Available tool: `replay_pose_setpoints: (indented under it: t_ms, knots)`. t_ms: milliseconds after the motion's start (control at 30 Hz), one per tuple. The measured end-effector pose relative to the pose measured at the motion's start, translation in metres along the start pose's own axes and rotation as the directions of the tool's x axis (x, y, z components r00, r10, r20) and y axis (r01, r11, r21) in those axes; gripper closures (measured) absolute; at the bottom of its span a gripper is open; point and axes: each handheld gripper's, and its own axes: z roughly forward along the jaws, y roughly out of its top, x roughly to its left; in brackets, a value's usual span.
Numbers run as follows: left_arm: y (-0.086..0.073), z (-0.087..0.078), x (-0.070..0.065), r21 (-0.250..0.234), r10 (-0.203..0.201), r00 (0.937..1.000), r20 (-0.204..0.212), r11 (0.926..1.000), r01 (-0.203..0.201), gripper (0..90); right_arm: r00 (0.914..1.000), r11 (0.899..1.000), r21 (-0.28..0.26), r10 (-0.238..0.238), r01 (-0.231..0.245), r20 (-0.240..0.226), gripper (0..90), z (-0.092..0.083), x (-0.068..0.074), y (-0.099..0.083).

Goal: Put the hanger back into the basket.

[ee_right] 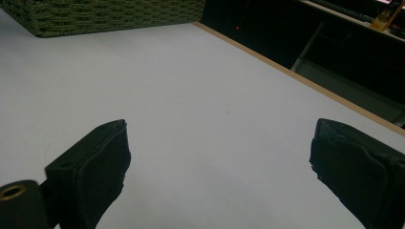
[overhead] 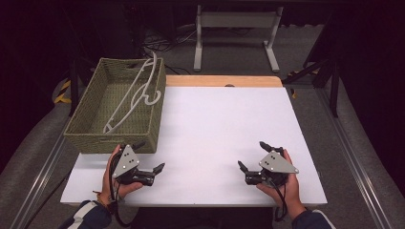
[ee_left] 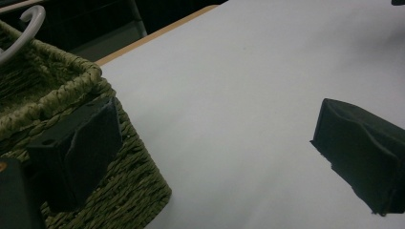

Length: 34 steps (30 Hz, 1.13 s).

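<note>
A green woven basket (overhead: 143, 121) stands on the left of the white table (overhead: 224, 129). White plastic hangers (overhead: 136, 90) lie slanted inside it, their hooks at the far right corner. My left gripper (overhead: 152, 155) rests at the basket's near right corner, open and holding nothing. In the left gripper view, one jaw sits against the basket wall (ee_left: 138, 176) and a hanger hook (ee_left: 24, 26) curls above the rim. My right gripper (overhead: 251, 154) lies on the near right of the table, open and holding nothing. In the right gripper view, the right gripper (ee_right: 219, 152) faces bare white surface, with the basket (ee_right: 105, 14) far off.
A wooden strip (overhead: 224, 81) edges the table's far side. Beyond it, a white metal stand (overhead: 236, 21) and cables sit on the dark floor. Grey floor and rails run along both sides of the table.
</note>
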Motion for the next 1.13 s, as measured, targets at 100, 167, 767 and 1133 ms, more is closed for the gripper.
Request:
replay_pose_setpoints:
  t_ms: [100, 167, 767, 1133]
  knots:
    - [-0.0005, 0.001, 0.0007, 0.004, 0.001, 1.0, 0.002, 1.0, -0.001, 3.4, 1.0, 1.0, 0.0, 0.004, -0.004, -0.001, 6.5, 0.0002, -0.0005, -0.0001]
    - [-0.001, 0.0018, 0.0007, 0.001, -0.002, 1.0, -0.001, 1.0, 0.002, 3.4, 1.0, 1.0, 0.001, 0.003, -0.003, -0.003, 6.5, 0.0008, -0.0007, -0.0004]
    - [-0.0025, 0.0046, 0.0021, 0.005, 0.004, 1.0, 0.007, 1.0, -0.004, 3.9, 0.9997, 1.0, 0.007, 0.014, -0.014, -0.022, 5.8, 0.0026, -0.0024, -0.0019]
    - [-0.0042, 0.0048, 0.0034, 0.012, -0.001, 1.0, 0.005, 0.9999, 0.001, 4.8, 0.9996, 1.0, 0.001, 0.013, -0.013, -0.024, 5.8, 0.0046, -0.0025, -0.0026]
